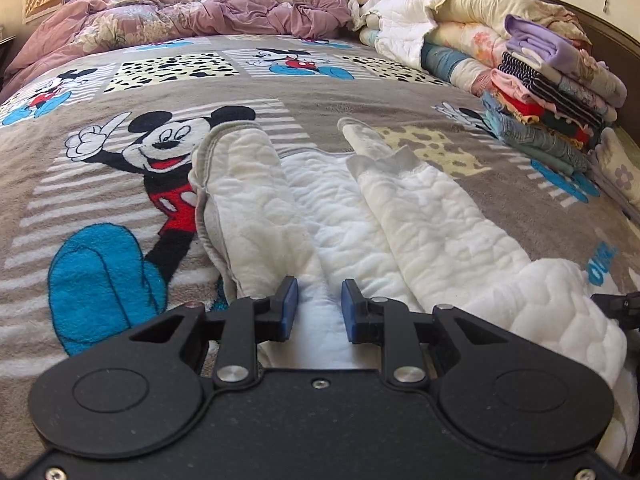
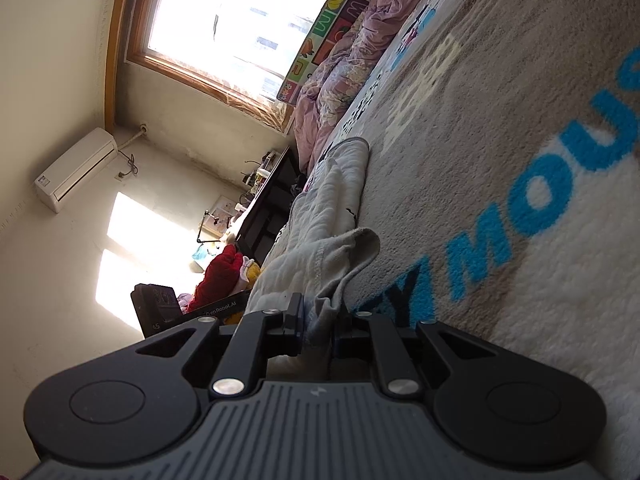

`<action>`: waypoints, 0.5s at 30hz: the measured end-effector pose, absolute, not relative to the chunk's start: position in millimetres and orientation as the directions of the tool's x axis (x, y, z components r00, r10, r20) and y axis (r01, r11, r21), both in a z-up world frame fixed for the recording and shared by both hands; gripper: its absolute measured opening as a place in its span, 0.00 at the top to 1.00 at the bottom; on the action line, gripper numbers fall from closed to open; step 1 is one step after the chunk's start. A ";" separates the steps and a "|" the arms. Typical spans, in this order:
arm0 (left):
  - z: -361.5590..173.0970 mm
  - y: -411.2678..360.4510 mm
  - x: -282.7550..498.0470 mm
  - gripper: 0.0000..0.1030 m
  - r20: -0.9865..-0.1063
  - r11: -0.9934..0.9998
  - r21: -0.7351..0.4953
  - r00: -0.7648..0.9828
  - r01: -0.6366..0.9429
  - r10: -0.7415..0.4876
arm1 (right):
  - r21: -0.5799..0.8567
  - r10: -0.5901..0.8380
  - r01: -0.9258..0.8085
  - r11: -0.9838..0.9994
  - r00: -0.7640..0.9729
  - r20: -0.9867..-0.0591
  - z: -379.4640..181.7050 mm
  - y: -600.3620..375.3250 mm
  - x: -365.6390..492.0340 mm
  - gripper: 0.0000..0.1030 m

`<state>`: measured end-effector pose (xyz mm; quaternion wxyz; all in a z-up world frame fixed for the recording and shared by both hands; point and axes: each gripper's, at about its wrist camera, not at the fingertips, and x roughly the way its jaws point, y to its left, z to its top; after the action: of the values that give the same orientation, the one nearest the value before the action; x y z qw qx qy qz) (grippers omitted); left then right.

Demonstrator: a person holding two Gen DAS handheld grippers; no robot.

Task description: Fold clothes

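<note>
A white quilted garment [image 1: 340,208] lies on the Mickey Mouse blanket [image 1: 120,80], its two long parts pointing away from me, one ending in a grey ribbed cuff [image 1: 384,160]. My left gripper [image 1: 319,309] holds the near edge, with white fabric bunched between its blue pads [image 1: 286,308]. The right wrist view is rolled sideways. There my right gripper [image 2: 320,320] is shut on a grey-white fold of the same garment [image 2: 320,216], which trails away along the bed. A black part of the right gripper [image 1: 620,308] shows at the garment's right end.
A stack of folded clothes [image 1: 552,92] stands at the bed's right side, with piled quilts [image 1: 440,12] behind it. A crumpled purple duvet [image 1: 200,12] fills the far end. Beyond the bed are a window [image 2: 224,12], a dark desk [image 2: 272,208] and a red toy [image 2: 220,276].
</note>
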<state>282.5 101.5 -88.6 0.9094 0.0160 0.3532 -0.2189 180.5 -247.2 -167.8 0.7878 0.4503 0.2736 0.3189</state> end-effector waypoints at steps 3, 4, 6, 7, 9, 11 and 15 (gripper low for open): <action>-90.2 105.4 284.0 0.80 -0.653 0.900 -0.147 0.643 0.411 -0.400 | 0.882 0.748 -0.256 0.395 0.647 -0.147 -168.4 -247.0 179.4 0.85; -90.3 105.6 283.2 0.80 -0.653 0.899 -0.147 0.642 0.413 -0.402 | 0.882 0.747 -0.256 0.396 0.648 -0.148 -168.6 -246.8 178.8 0.85; -86.7 108.6 281.6 0.80 -0.648 0.894 -0.158 0.640 0.419 -0.414 | 0.881 0.745 -0.254 0.400 0.649 -0.151 -168.6 -246.4 178.3 0.85; -82.4 112.0 281.0 0.79 -0.641 0.889 -0.171 0.638 0.424 -0.427 | 0.880 0.744 -0.254 0.402 0.651 -0.152 -168.6 -246.0 177.9 0.85; -73.8 119.0 279.7 0.79 -0.626 0.879 -0.198 0.634 0.433 -0.453 | 0.878 0.741 -0.254 0.405 0.654 -0.153 -168.6 -245.2 177.1 0.85; -64.1 128.3 279.2 0.79 -0.597 0.872 -0.231 0.645 0.431 -0.477 | 0.878 0.740 -0.256 0.405 0.656 -0.150 -169.1 -244.9 177.1 0.85; -52.9 149.3 288.8 0.79 -0.532 0.895 -0.269 0.720 0.355 -0.445 | 0.880 0.742 -0.260 0.397 0.655 -0.142 -170.2 -245.4 177.5 0.83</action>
<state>288.8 149.3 -52.9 0.9245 -0.0743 0.3049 -0.2163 177.5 -245.4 -170.2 0.7913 0.4486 0.2691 0.3166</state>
